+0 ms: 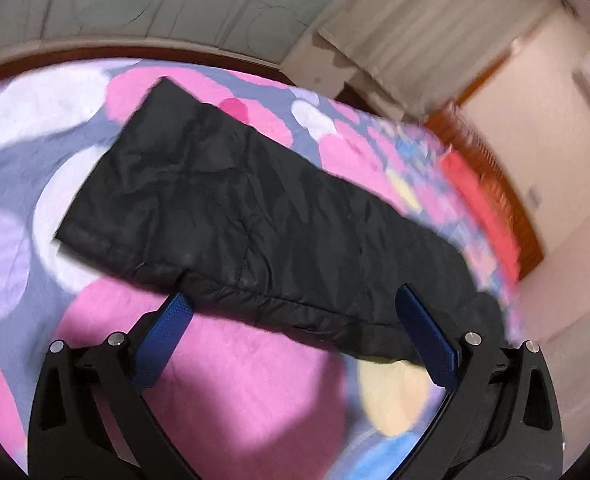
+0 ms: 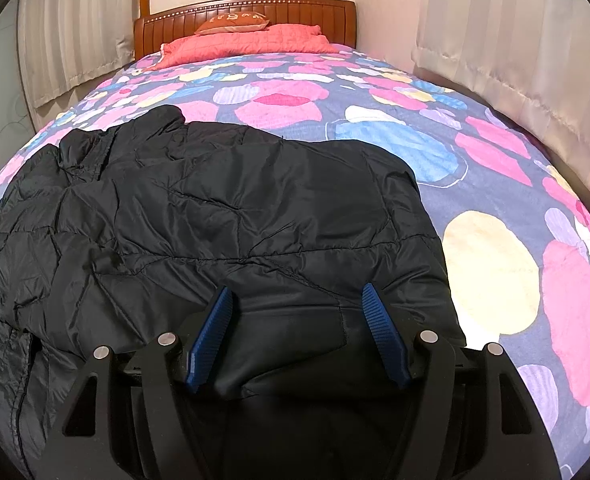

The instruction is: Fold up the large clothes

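I see a big bed [image 2: 375, 128] with a cover full of pink, blue, yellow and white spots. It fills most of both views. Pale curtains [image 2: 515, 40] hang along its sides. At the far end is a brown wooden headboard [image 2: 247, 10], with a red blanket [image 2: 251, 42] and a small orange pillow [image 2: 235, 22] just in front of it.

On the bed lies a black puffy jacket [image 2: 215, 208]. It is the next biggest thing. In my right view it spreads over the near left part of the bed, all wrinkled, and it bunches up at the left edge. In my left view I see a long part of the jacket [image 1: 223, 208], maybe a sleeve, lying flat and slanted across the spots. That view is blurry on the right side.

My right claw [image 2: 297, 304] sits over the near edge of the jacket. Its blue pads [image 2: 215, 328] stand apart, and a fold of black cloth lies between them. I cannot tell if the pads press on the cloth or just sit beside it.

My left claw [image 1: 291, 300] is wide open. Its left pad [image 1: 167, 328] is over the pink cover, with its tip at the jacket's edge. Its right pad [image 1: 427, 332] is over the black cloth. Nothing is pinched there.
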The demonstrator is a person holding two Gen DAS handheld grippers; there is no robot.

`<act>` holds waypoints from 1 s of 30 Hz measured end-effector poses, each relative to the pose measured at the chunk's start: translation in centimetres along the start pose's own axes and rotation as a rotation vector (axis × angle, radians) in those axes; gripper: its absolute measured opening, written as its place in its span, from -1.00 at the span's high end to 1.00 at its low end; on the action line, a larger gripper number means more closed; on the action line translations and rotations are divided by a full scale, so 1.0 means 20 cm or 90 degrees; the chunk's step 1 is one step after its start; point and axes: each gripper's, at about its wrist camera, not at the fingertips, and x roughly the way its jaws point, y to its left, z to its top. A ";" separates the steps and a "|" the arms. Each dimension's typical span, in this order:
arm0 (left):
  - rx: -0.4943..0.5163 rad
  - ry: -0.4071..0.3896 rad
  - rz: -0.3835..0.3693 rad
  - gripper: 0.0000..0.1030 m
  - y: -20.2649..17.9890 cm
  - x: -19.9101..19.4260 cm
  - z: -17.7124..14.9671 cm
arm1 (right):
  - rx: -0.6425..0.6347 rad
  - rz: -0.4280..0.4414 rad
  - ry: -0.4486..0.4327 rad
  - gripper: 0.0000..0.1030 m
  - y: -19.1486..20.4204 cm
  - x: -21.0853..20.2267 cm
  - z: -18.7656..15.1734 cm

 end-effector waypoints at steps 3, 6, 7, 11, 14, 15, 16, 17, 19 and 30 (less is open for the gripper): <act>-0.065 -0.039 0.006 -0.95 0.08 -0.10 -0.01 | -0.001 -0.001 -0.001 -0.31 0.00 0.00 0.00; -0.095 -0.060 0.013 -0.95 0.14 -0.09 0.04 | 0.000 0.000 -0.001 -0.31 0.00 0.00 0.00; -0.091 -0.055 0.025 -0.96 0.15 -0.05 0.08 | 0.000 0.000 -0.001 -0.31 0.00 0.00 0.00; -0.047 -0.040 0.043 -0.96 0.13 0.05 0.19 | 0.000 -0.001 -0.002 -0.31 0.00 0.00 0.00; -0.054 -0.051 0.037 -0.63 0.14 0.03 0.19 | -0.001 -0.002 -0.003 -0.31 -0.01 0.00 0.01; -0.055 -0.049 0.049 -0.45 0.15 0.02 0.18 | -0.001 -0.002 -0.003 -0.31 -0.01 -0.01 0.01; -0.059 -0.049 0.054 -0.16 0.16 0.02 0.16 | -0.001 -0.002 -0.003 -0.31 0.00 -0.01 0.01; -0.065 -0.051 0.054 0.01 0.18 0.01 0.16 | -0.002 -0.003 -0.003 -0.31 0.00 -0.01 0.01; -0.067 -0.054 0.054 0.23 0.20 0.01 0.16 | -0.002 -0.003 -0.004 -0.31 -0.01 -0.01 0.01; 0.056 -0.102 0.031 0.80 -0.11 -0.06 0.19 | -0.001 -0.003 -0.005 -0.31 0.00 -0.01 0.01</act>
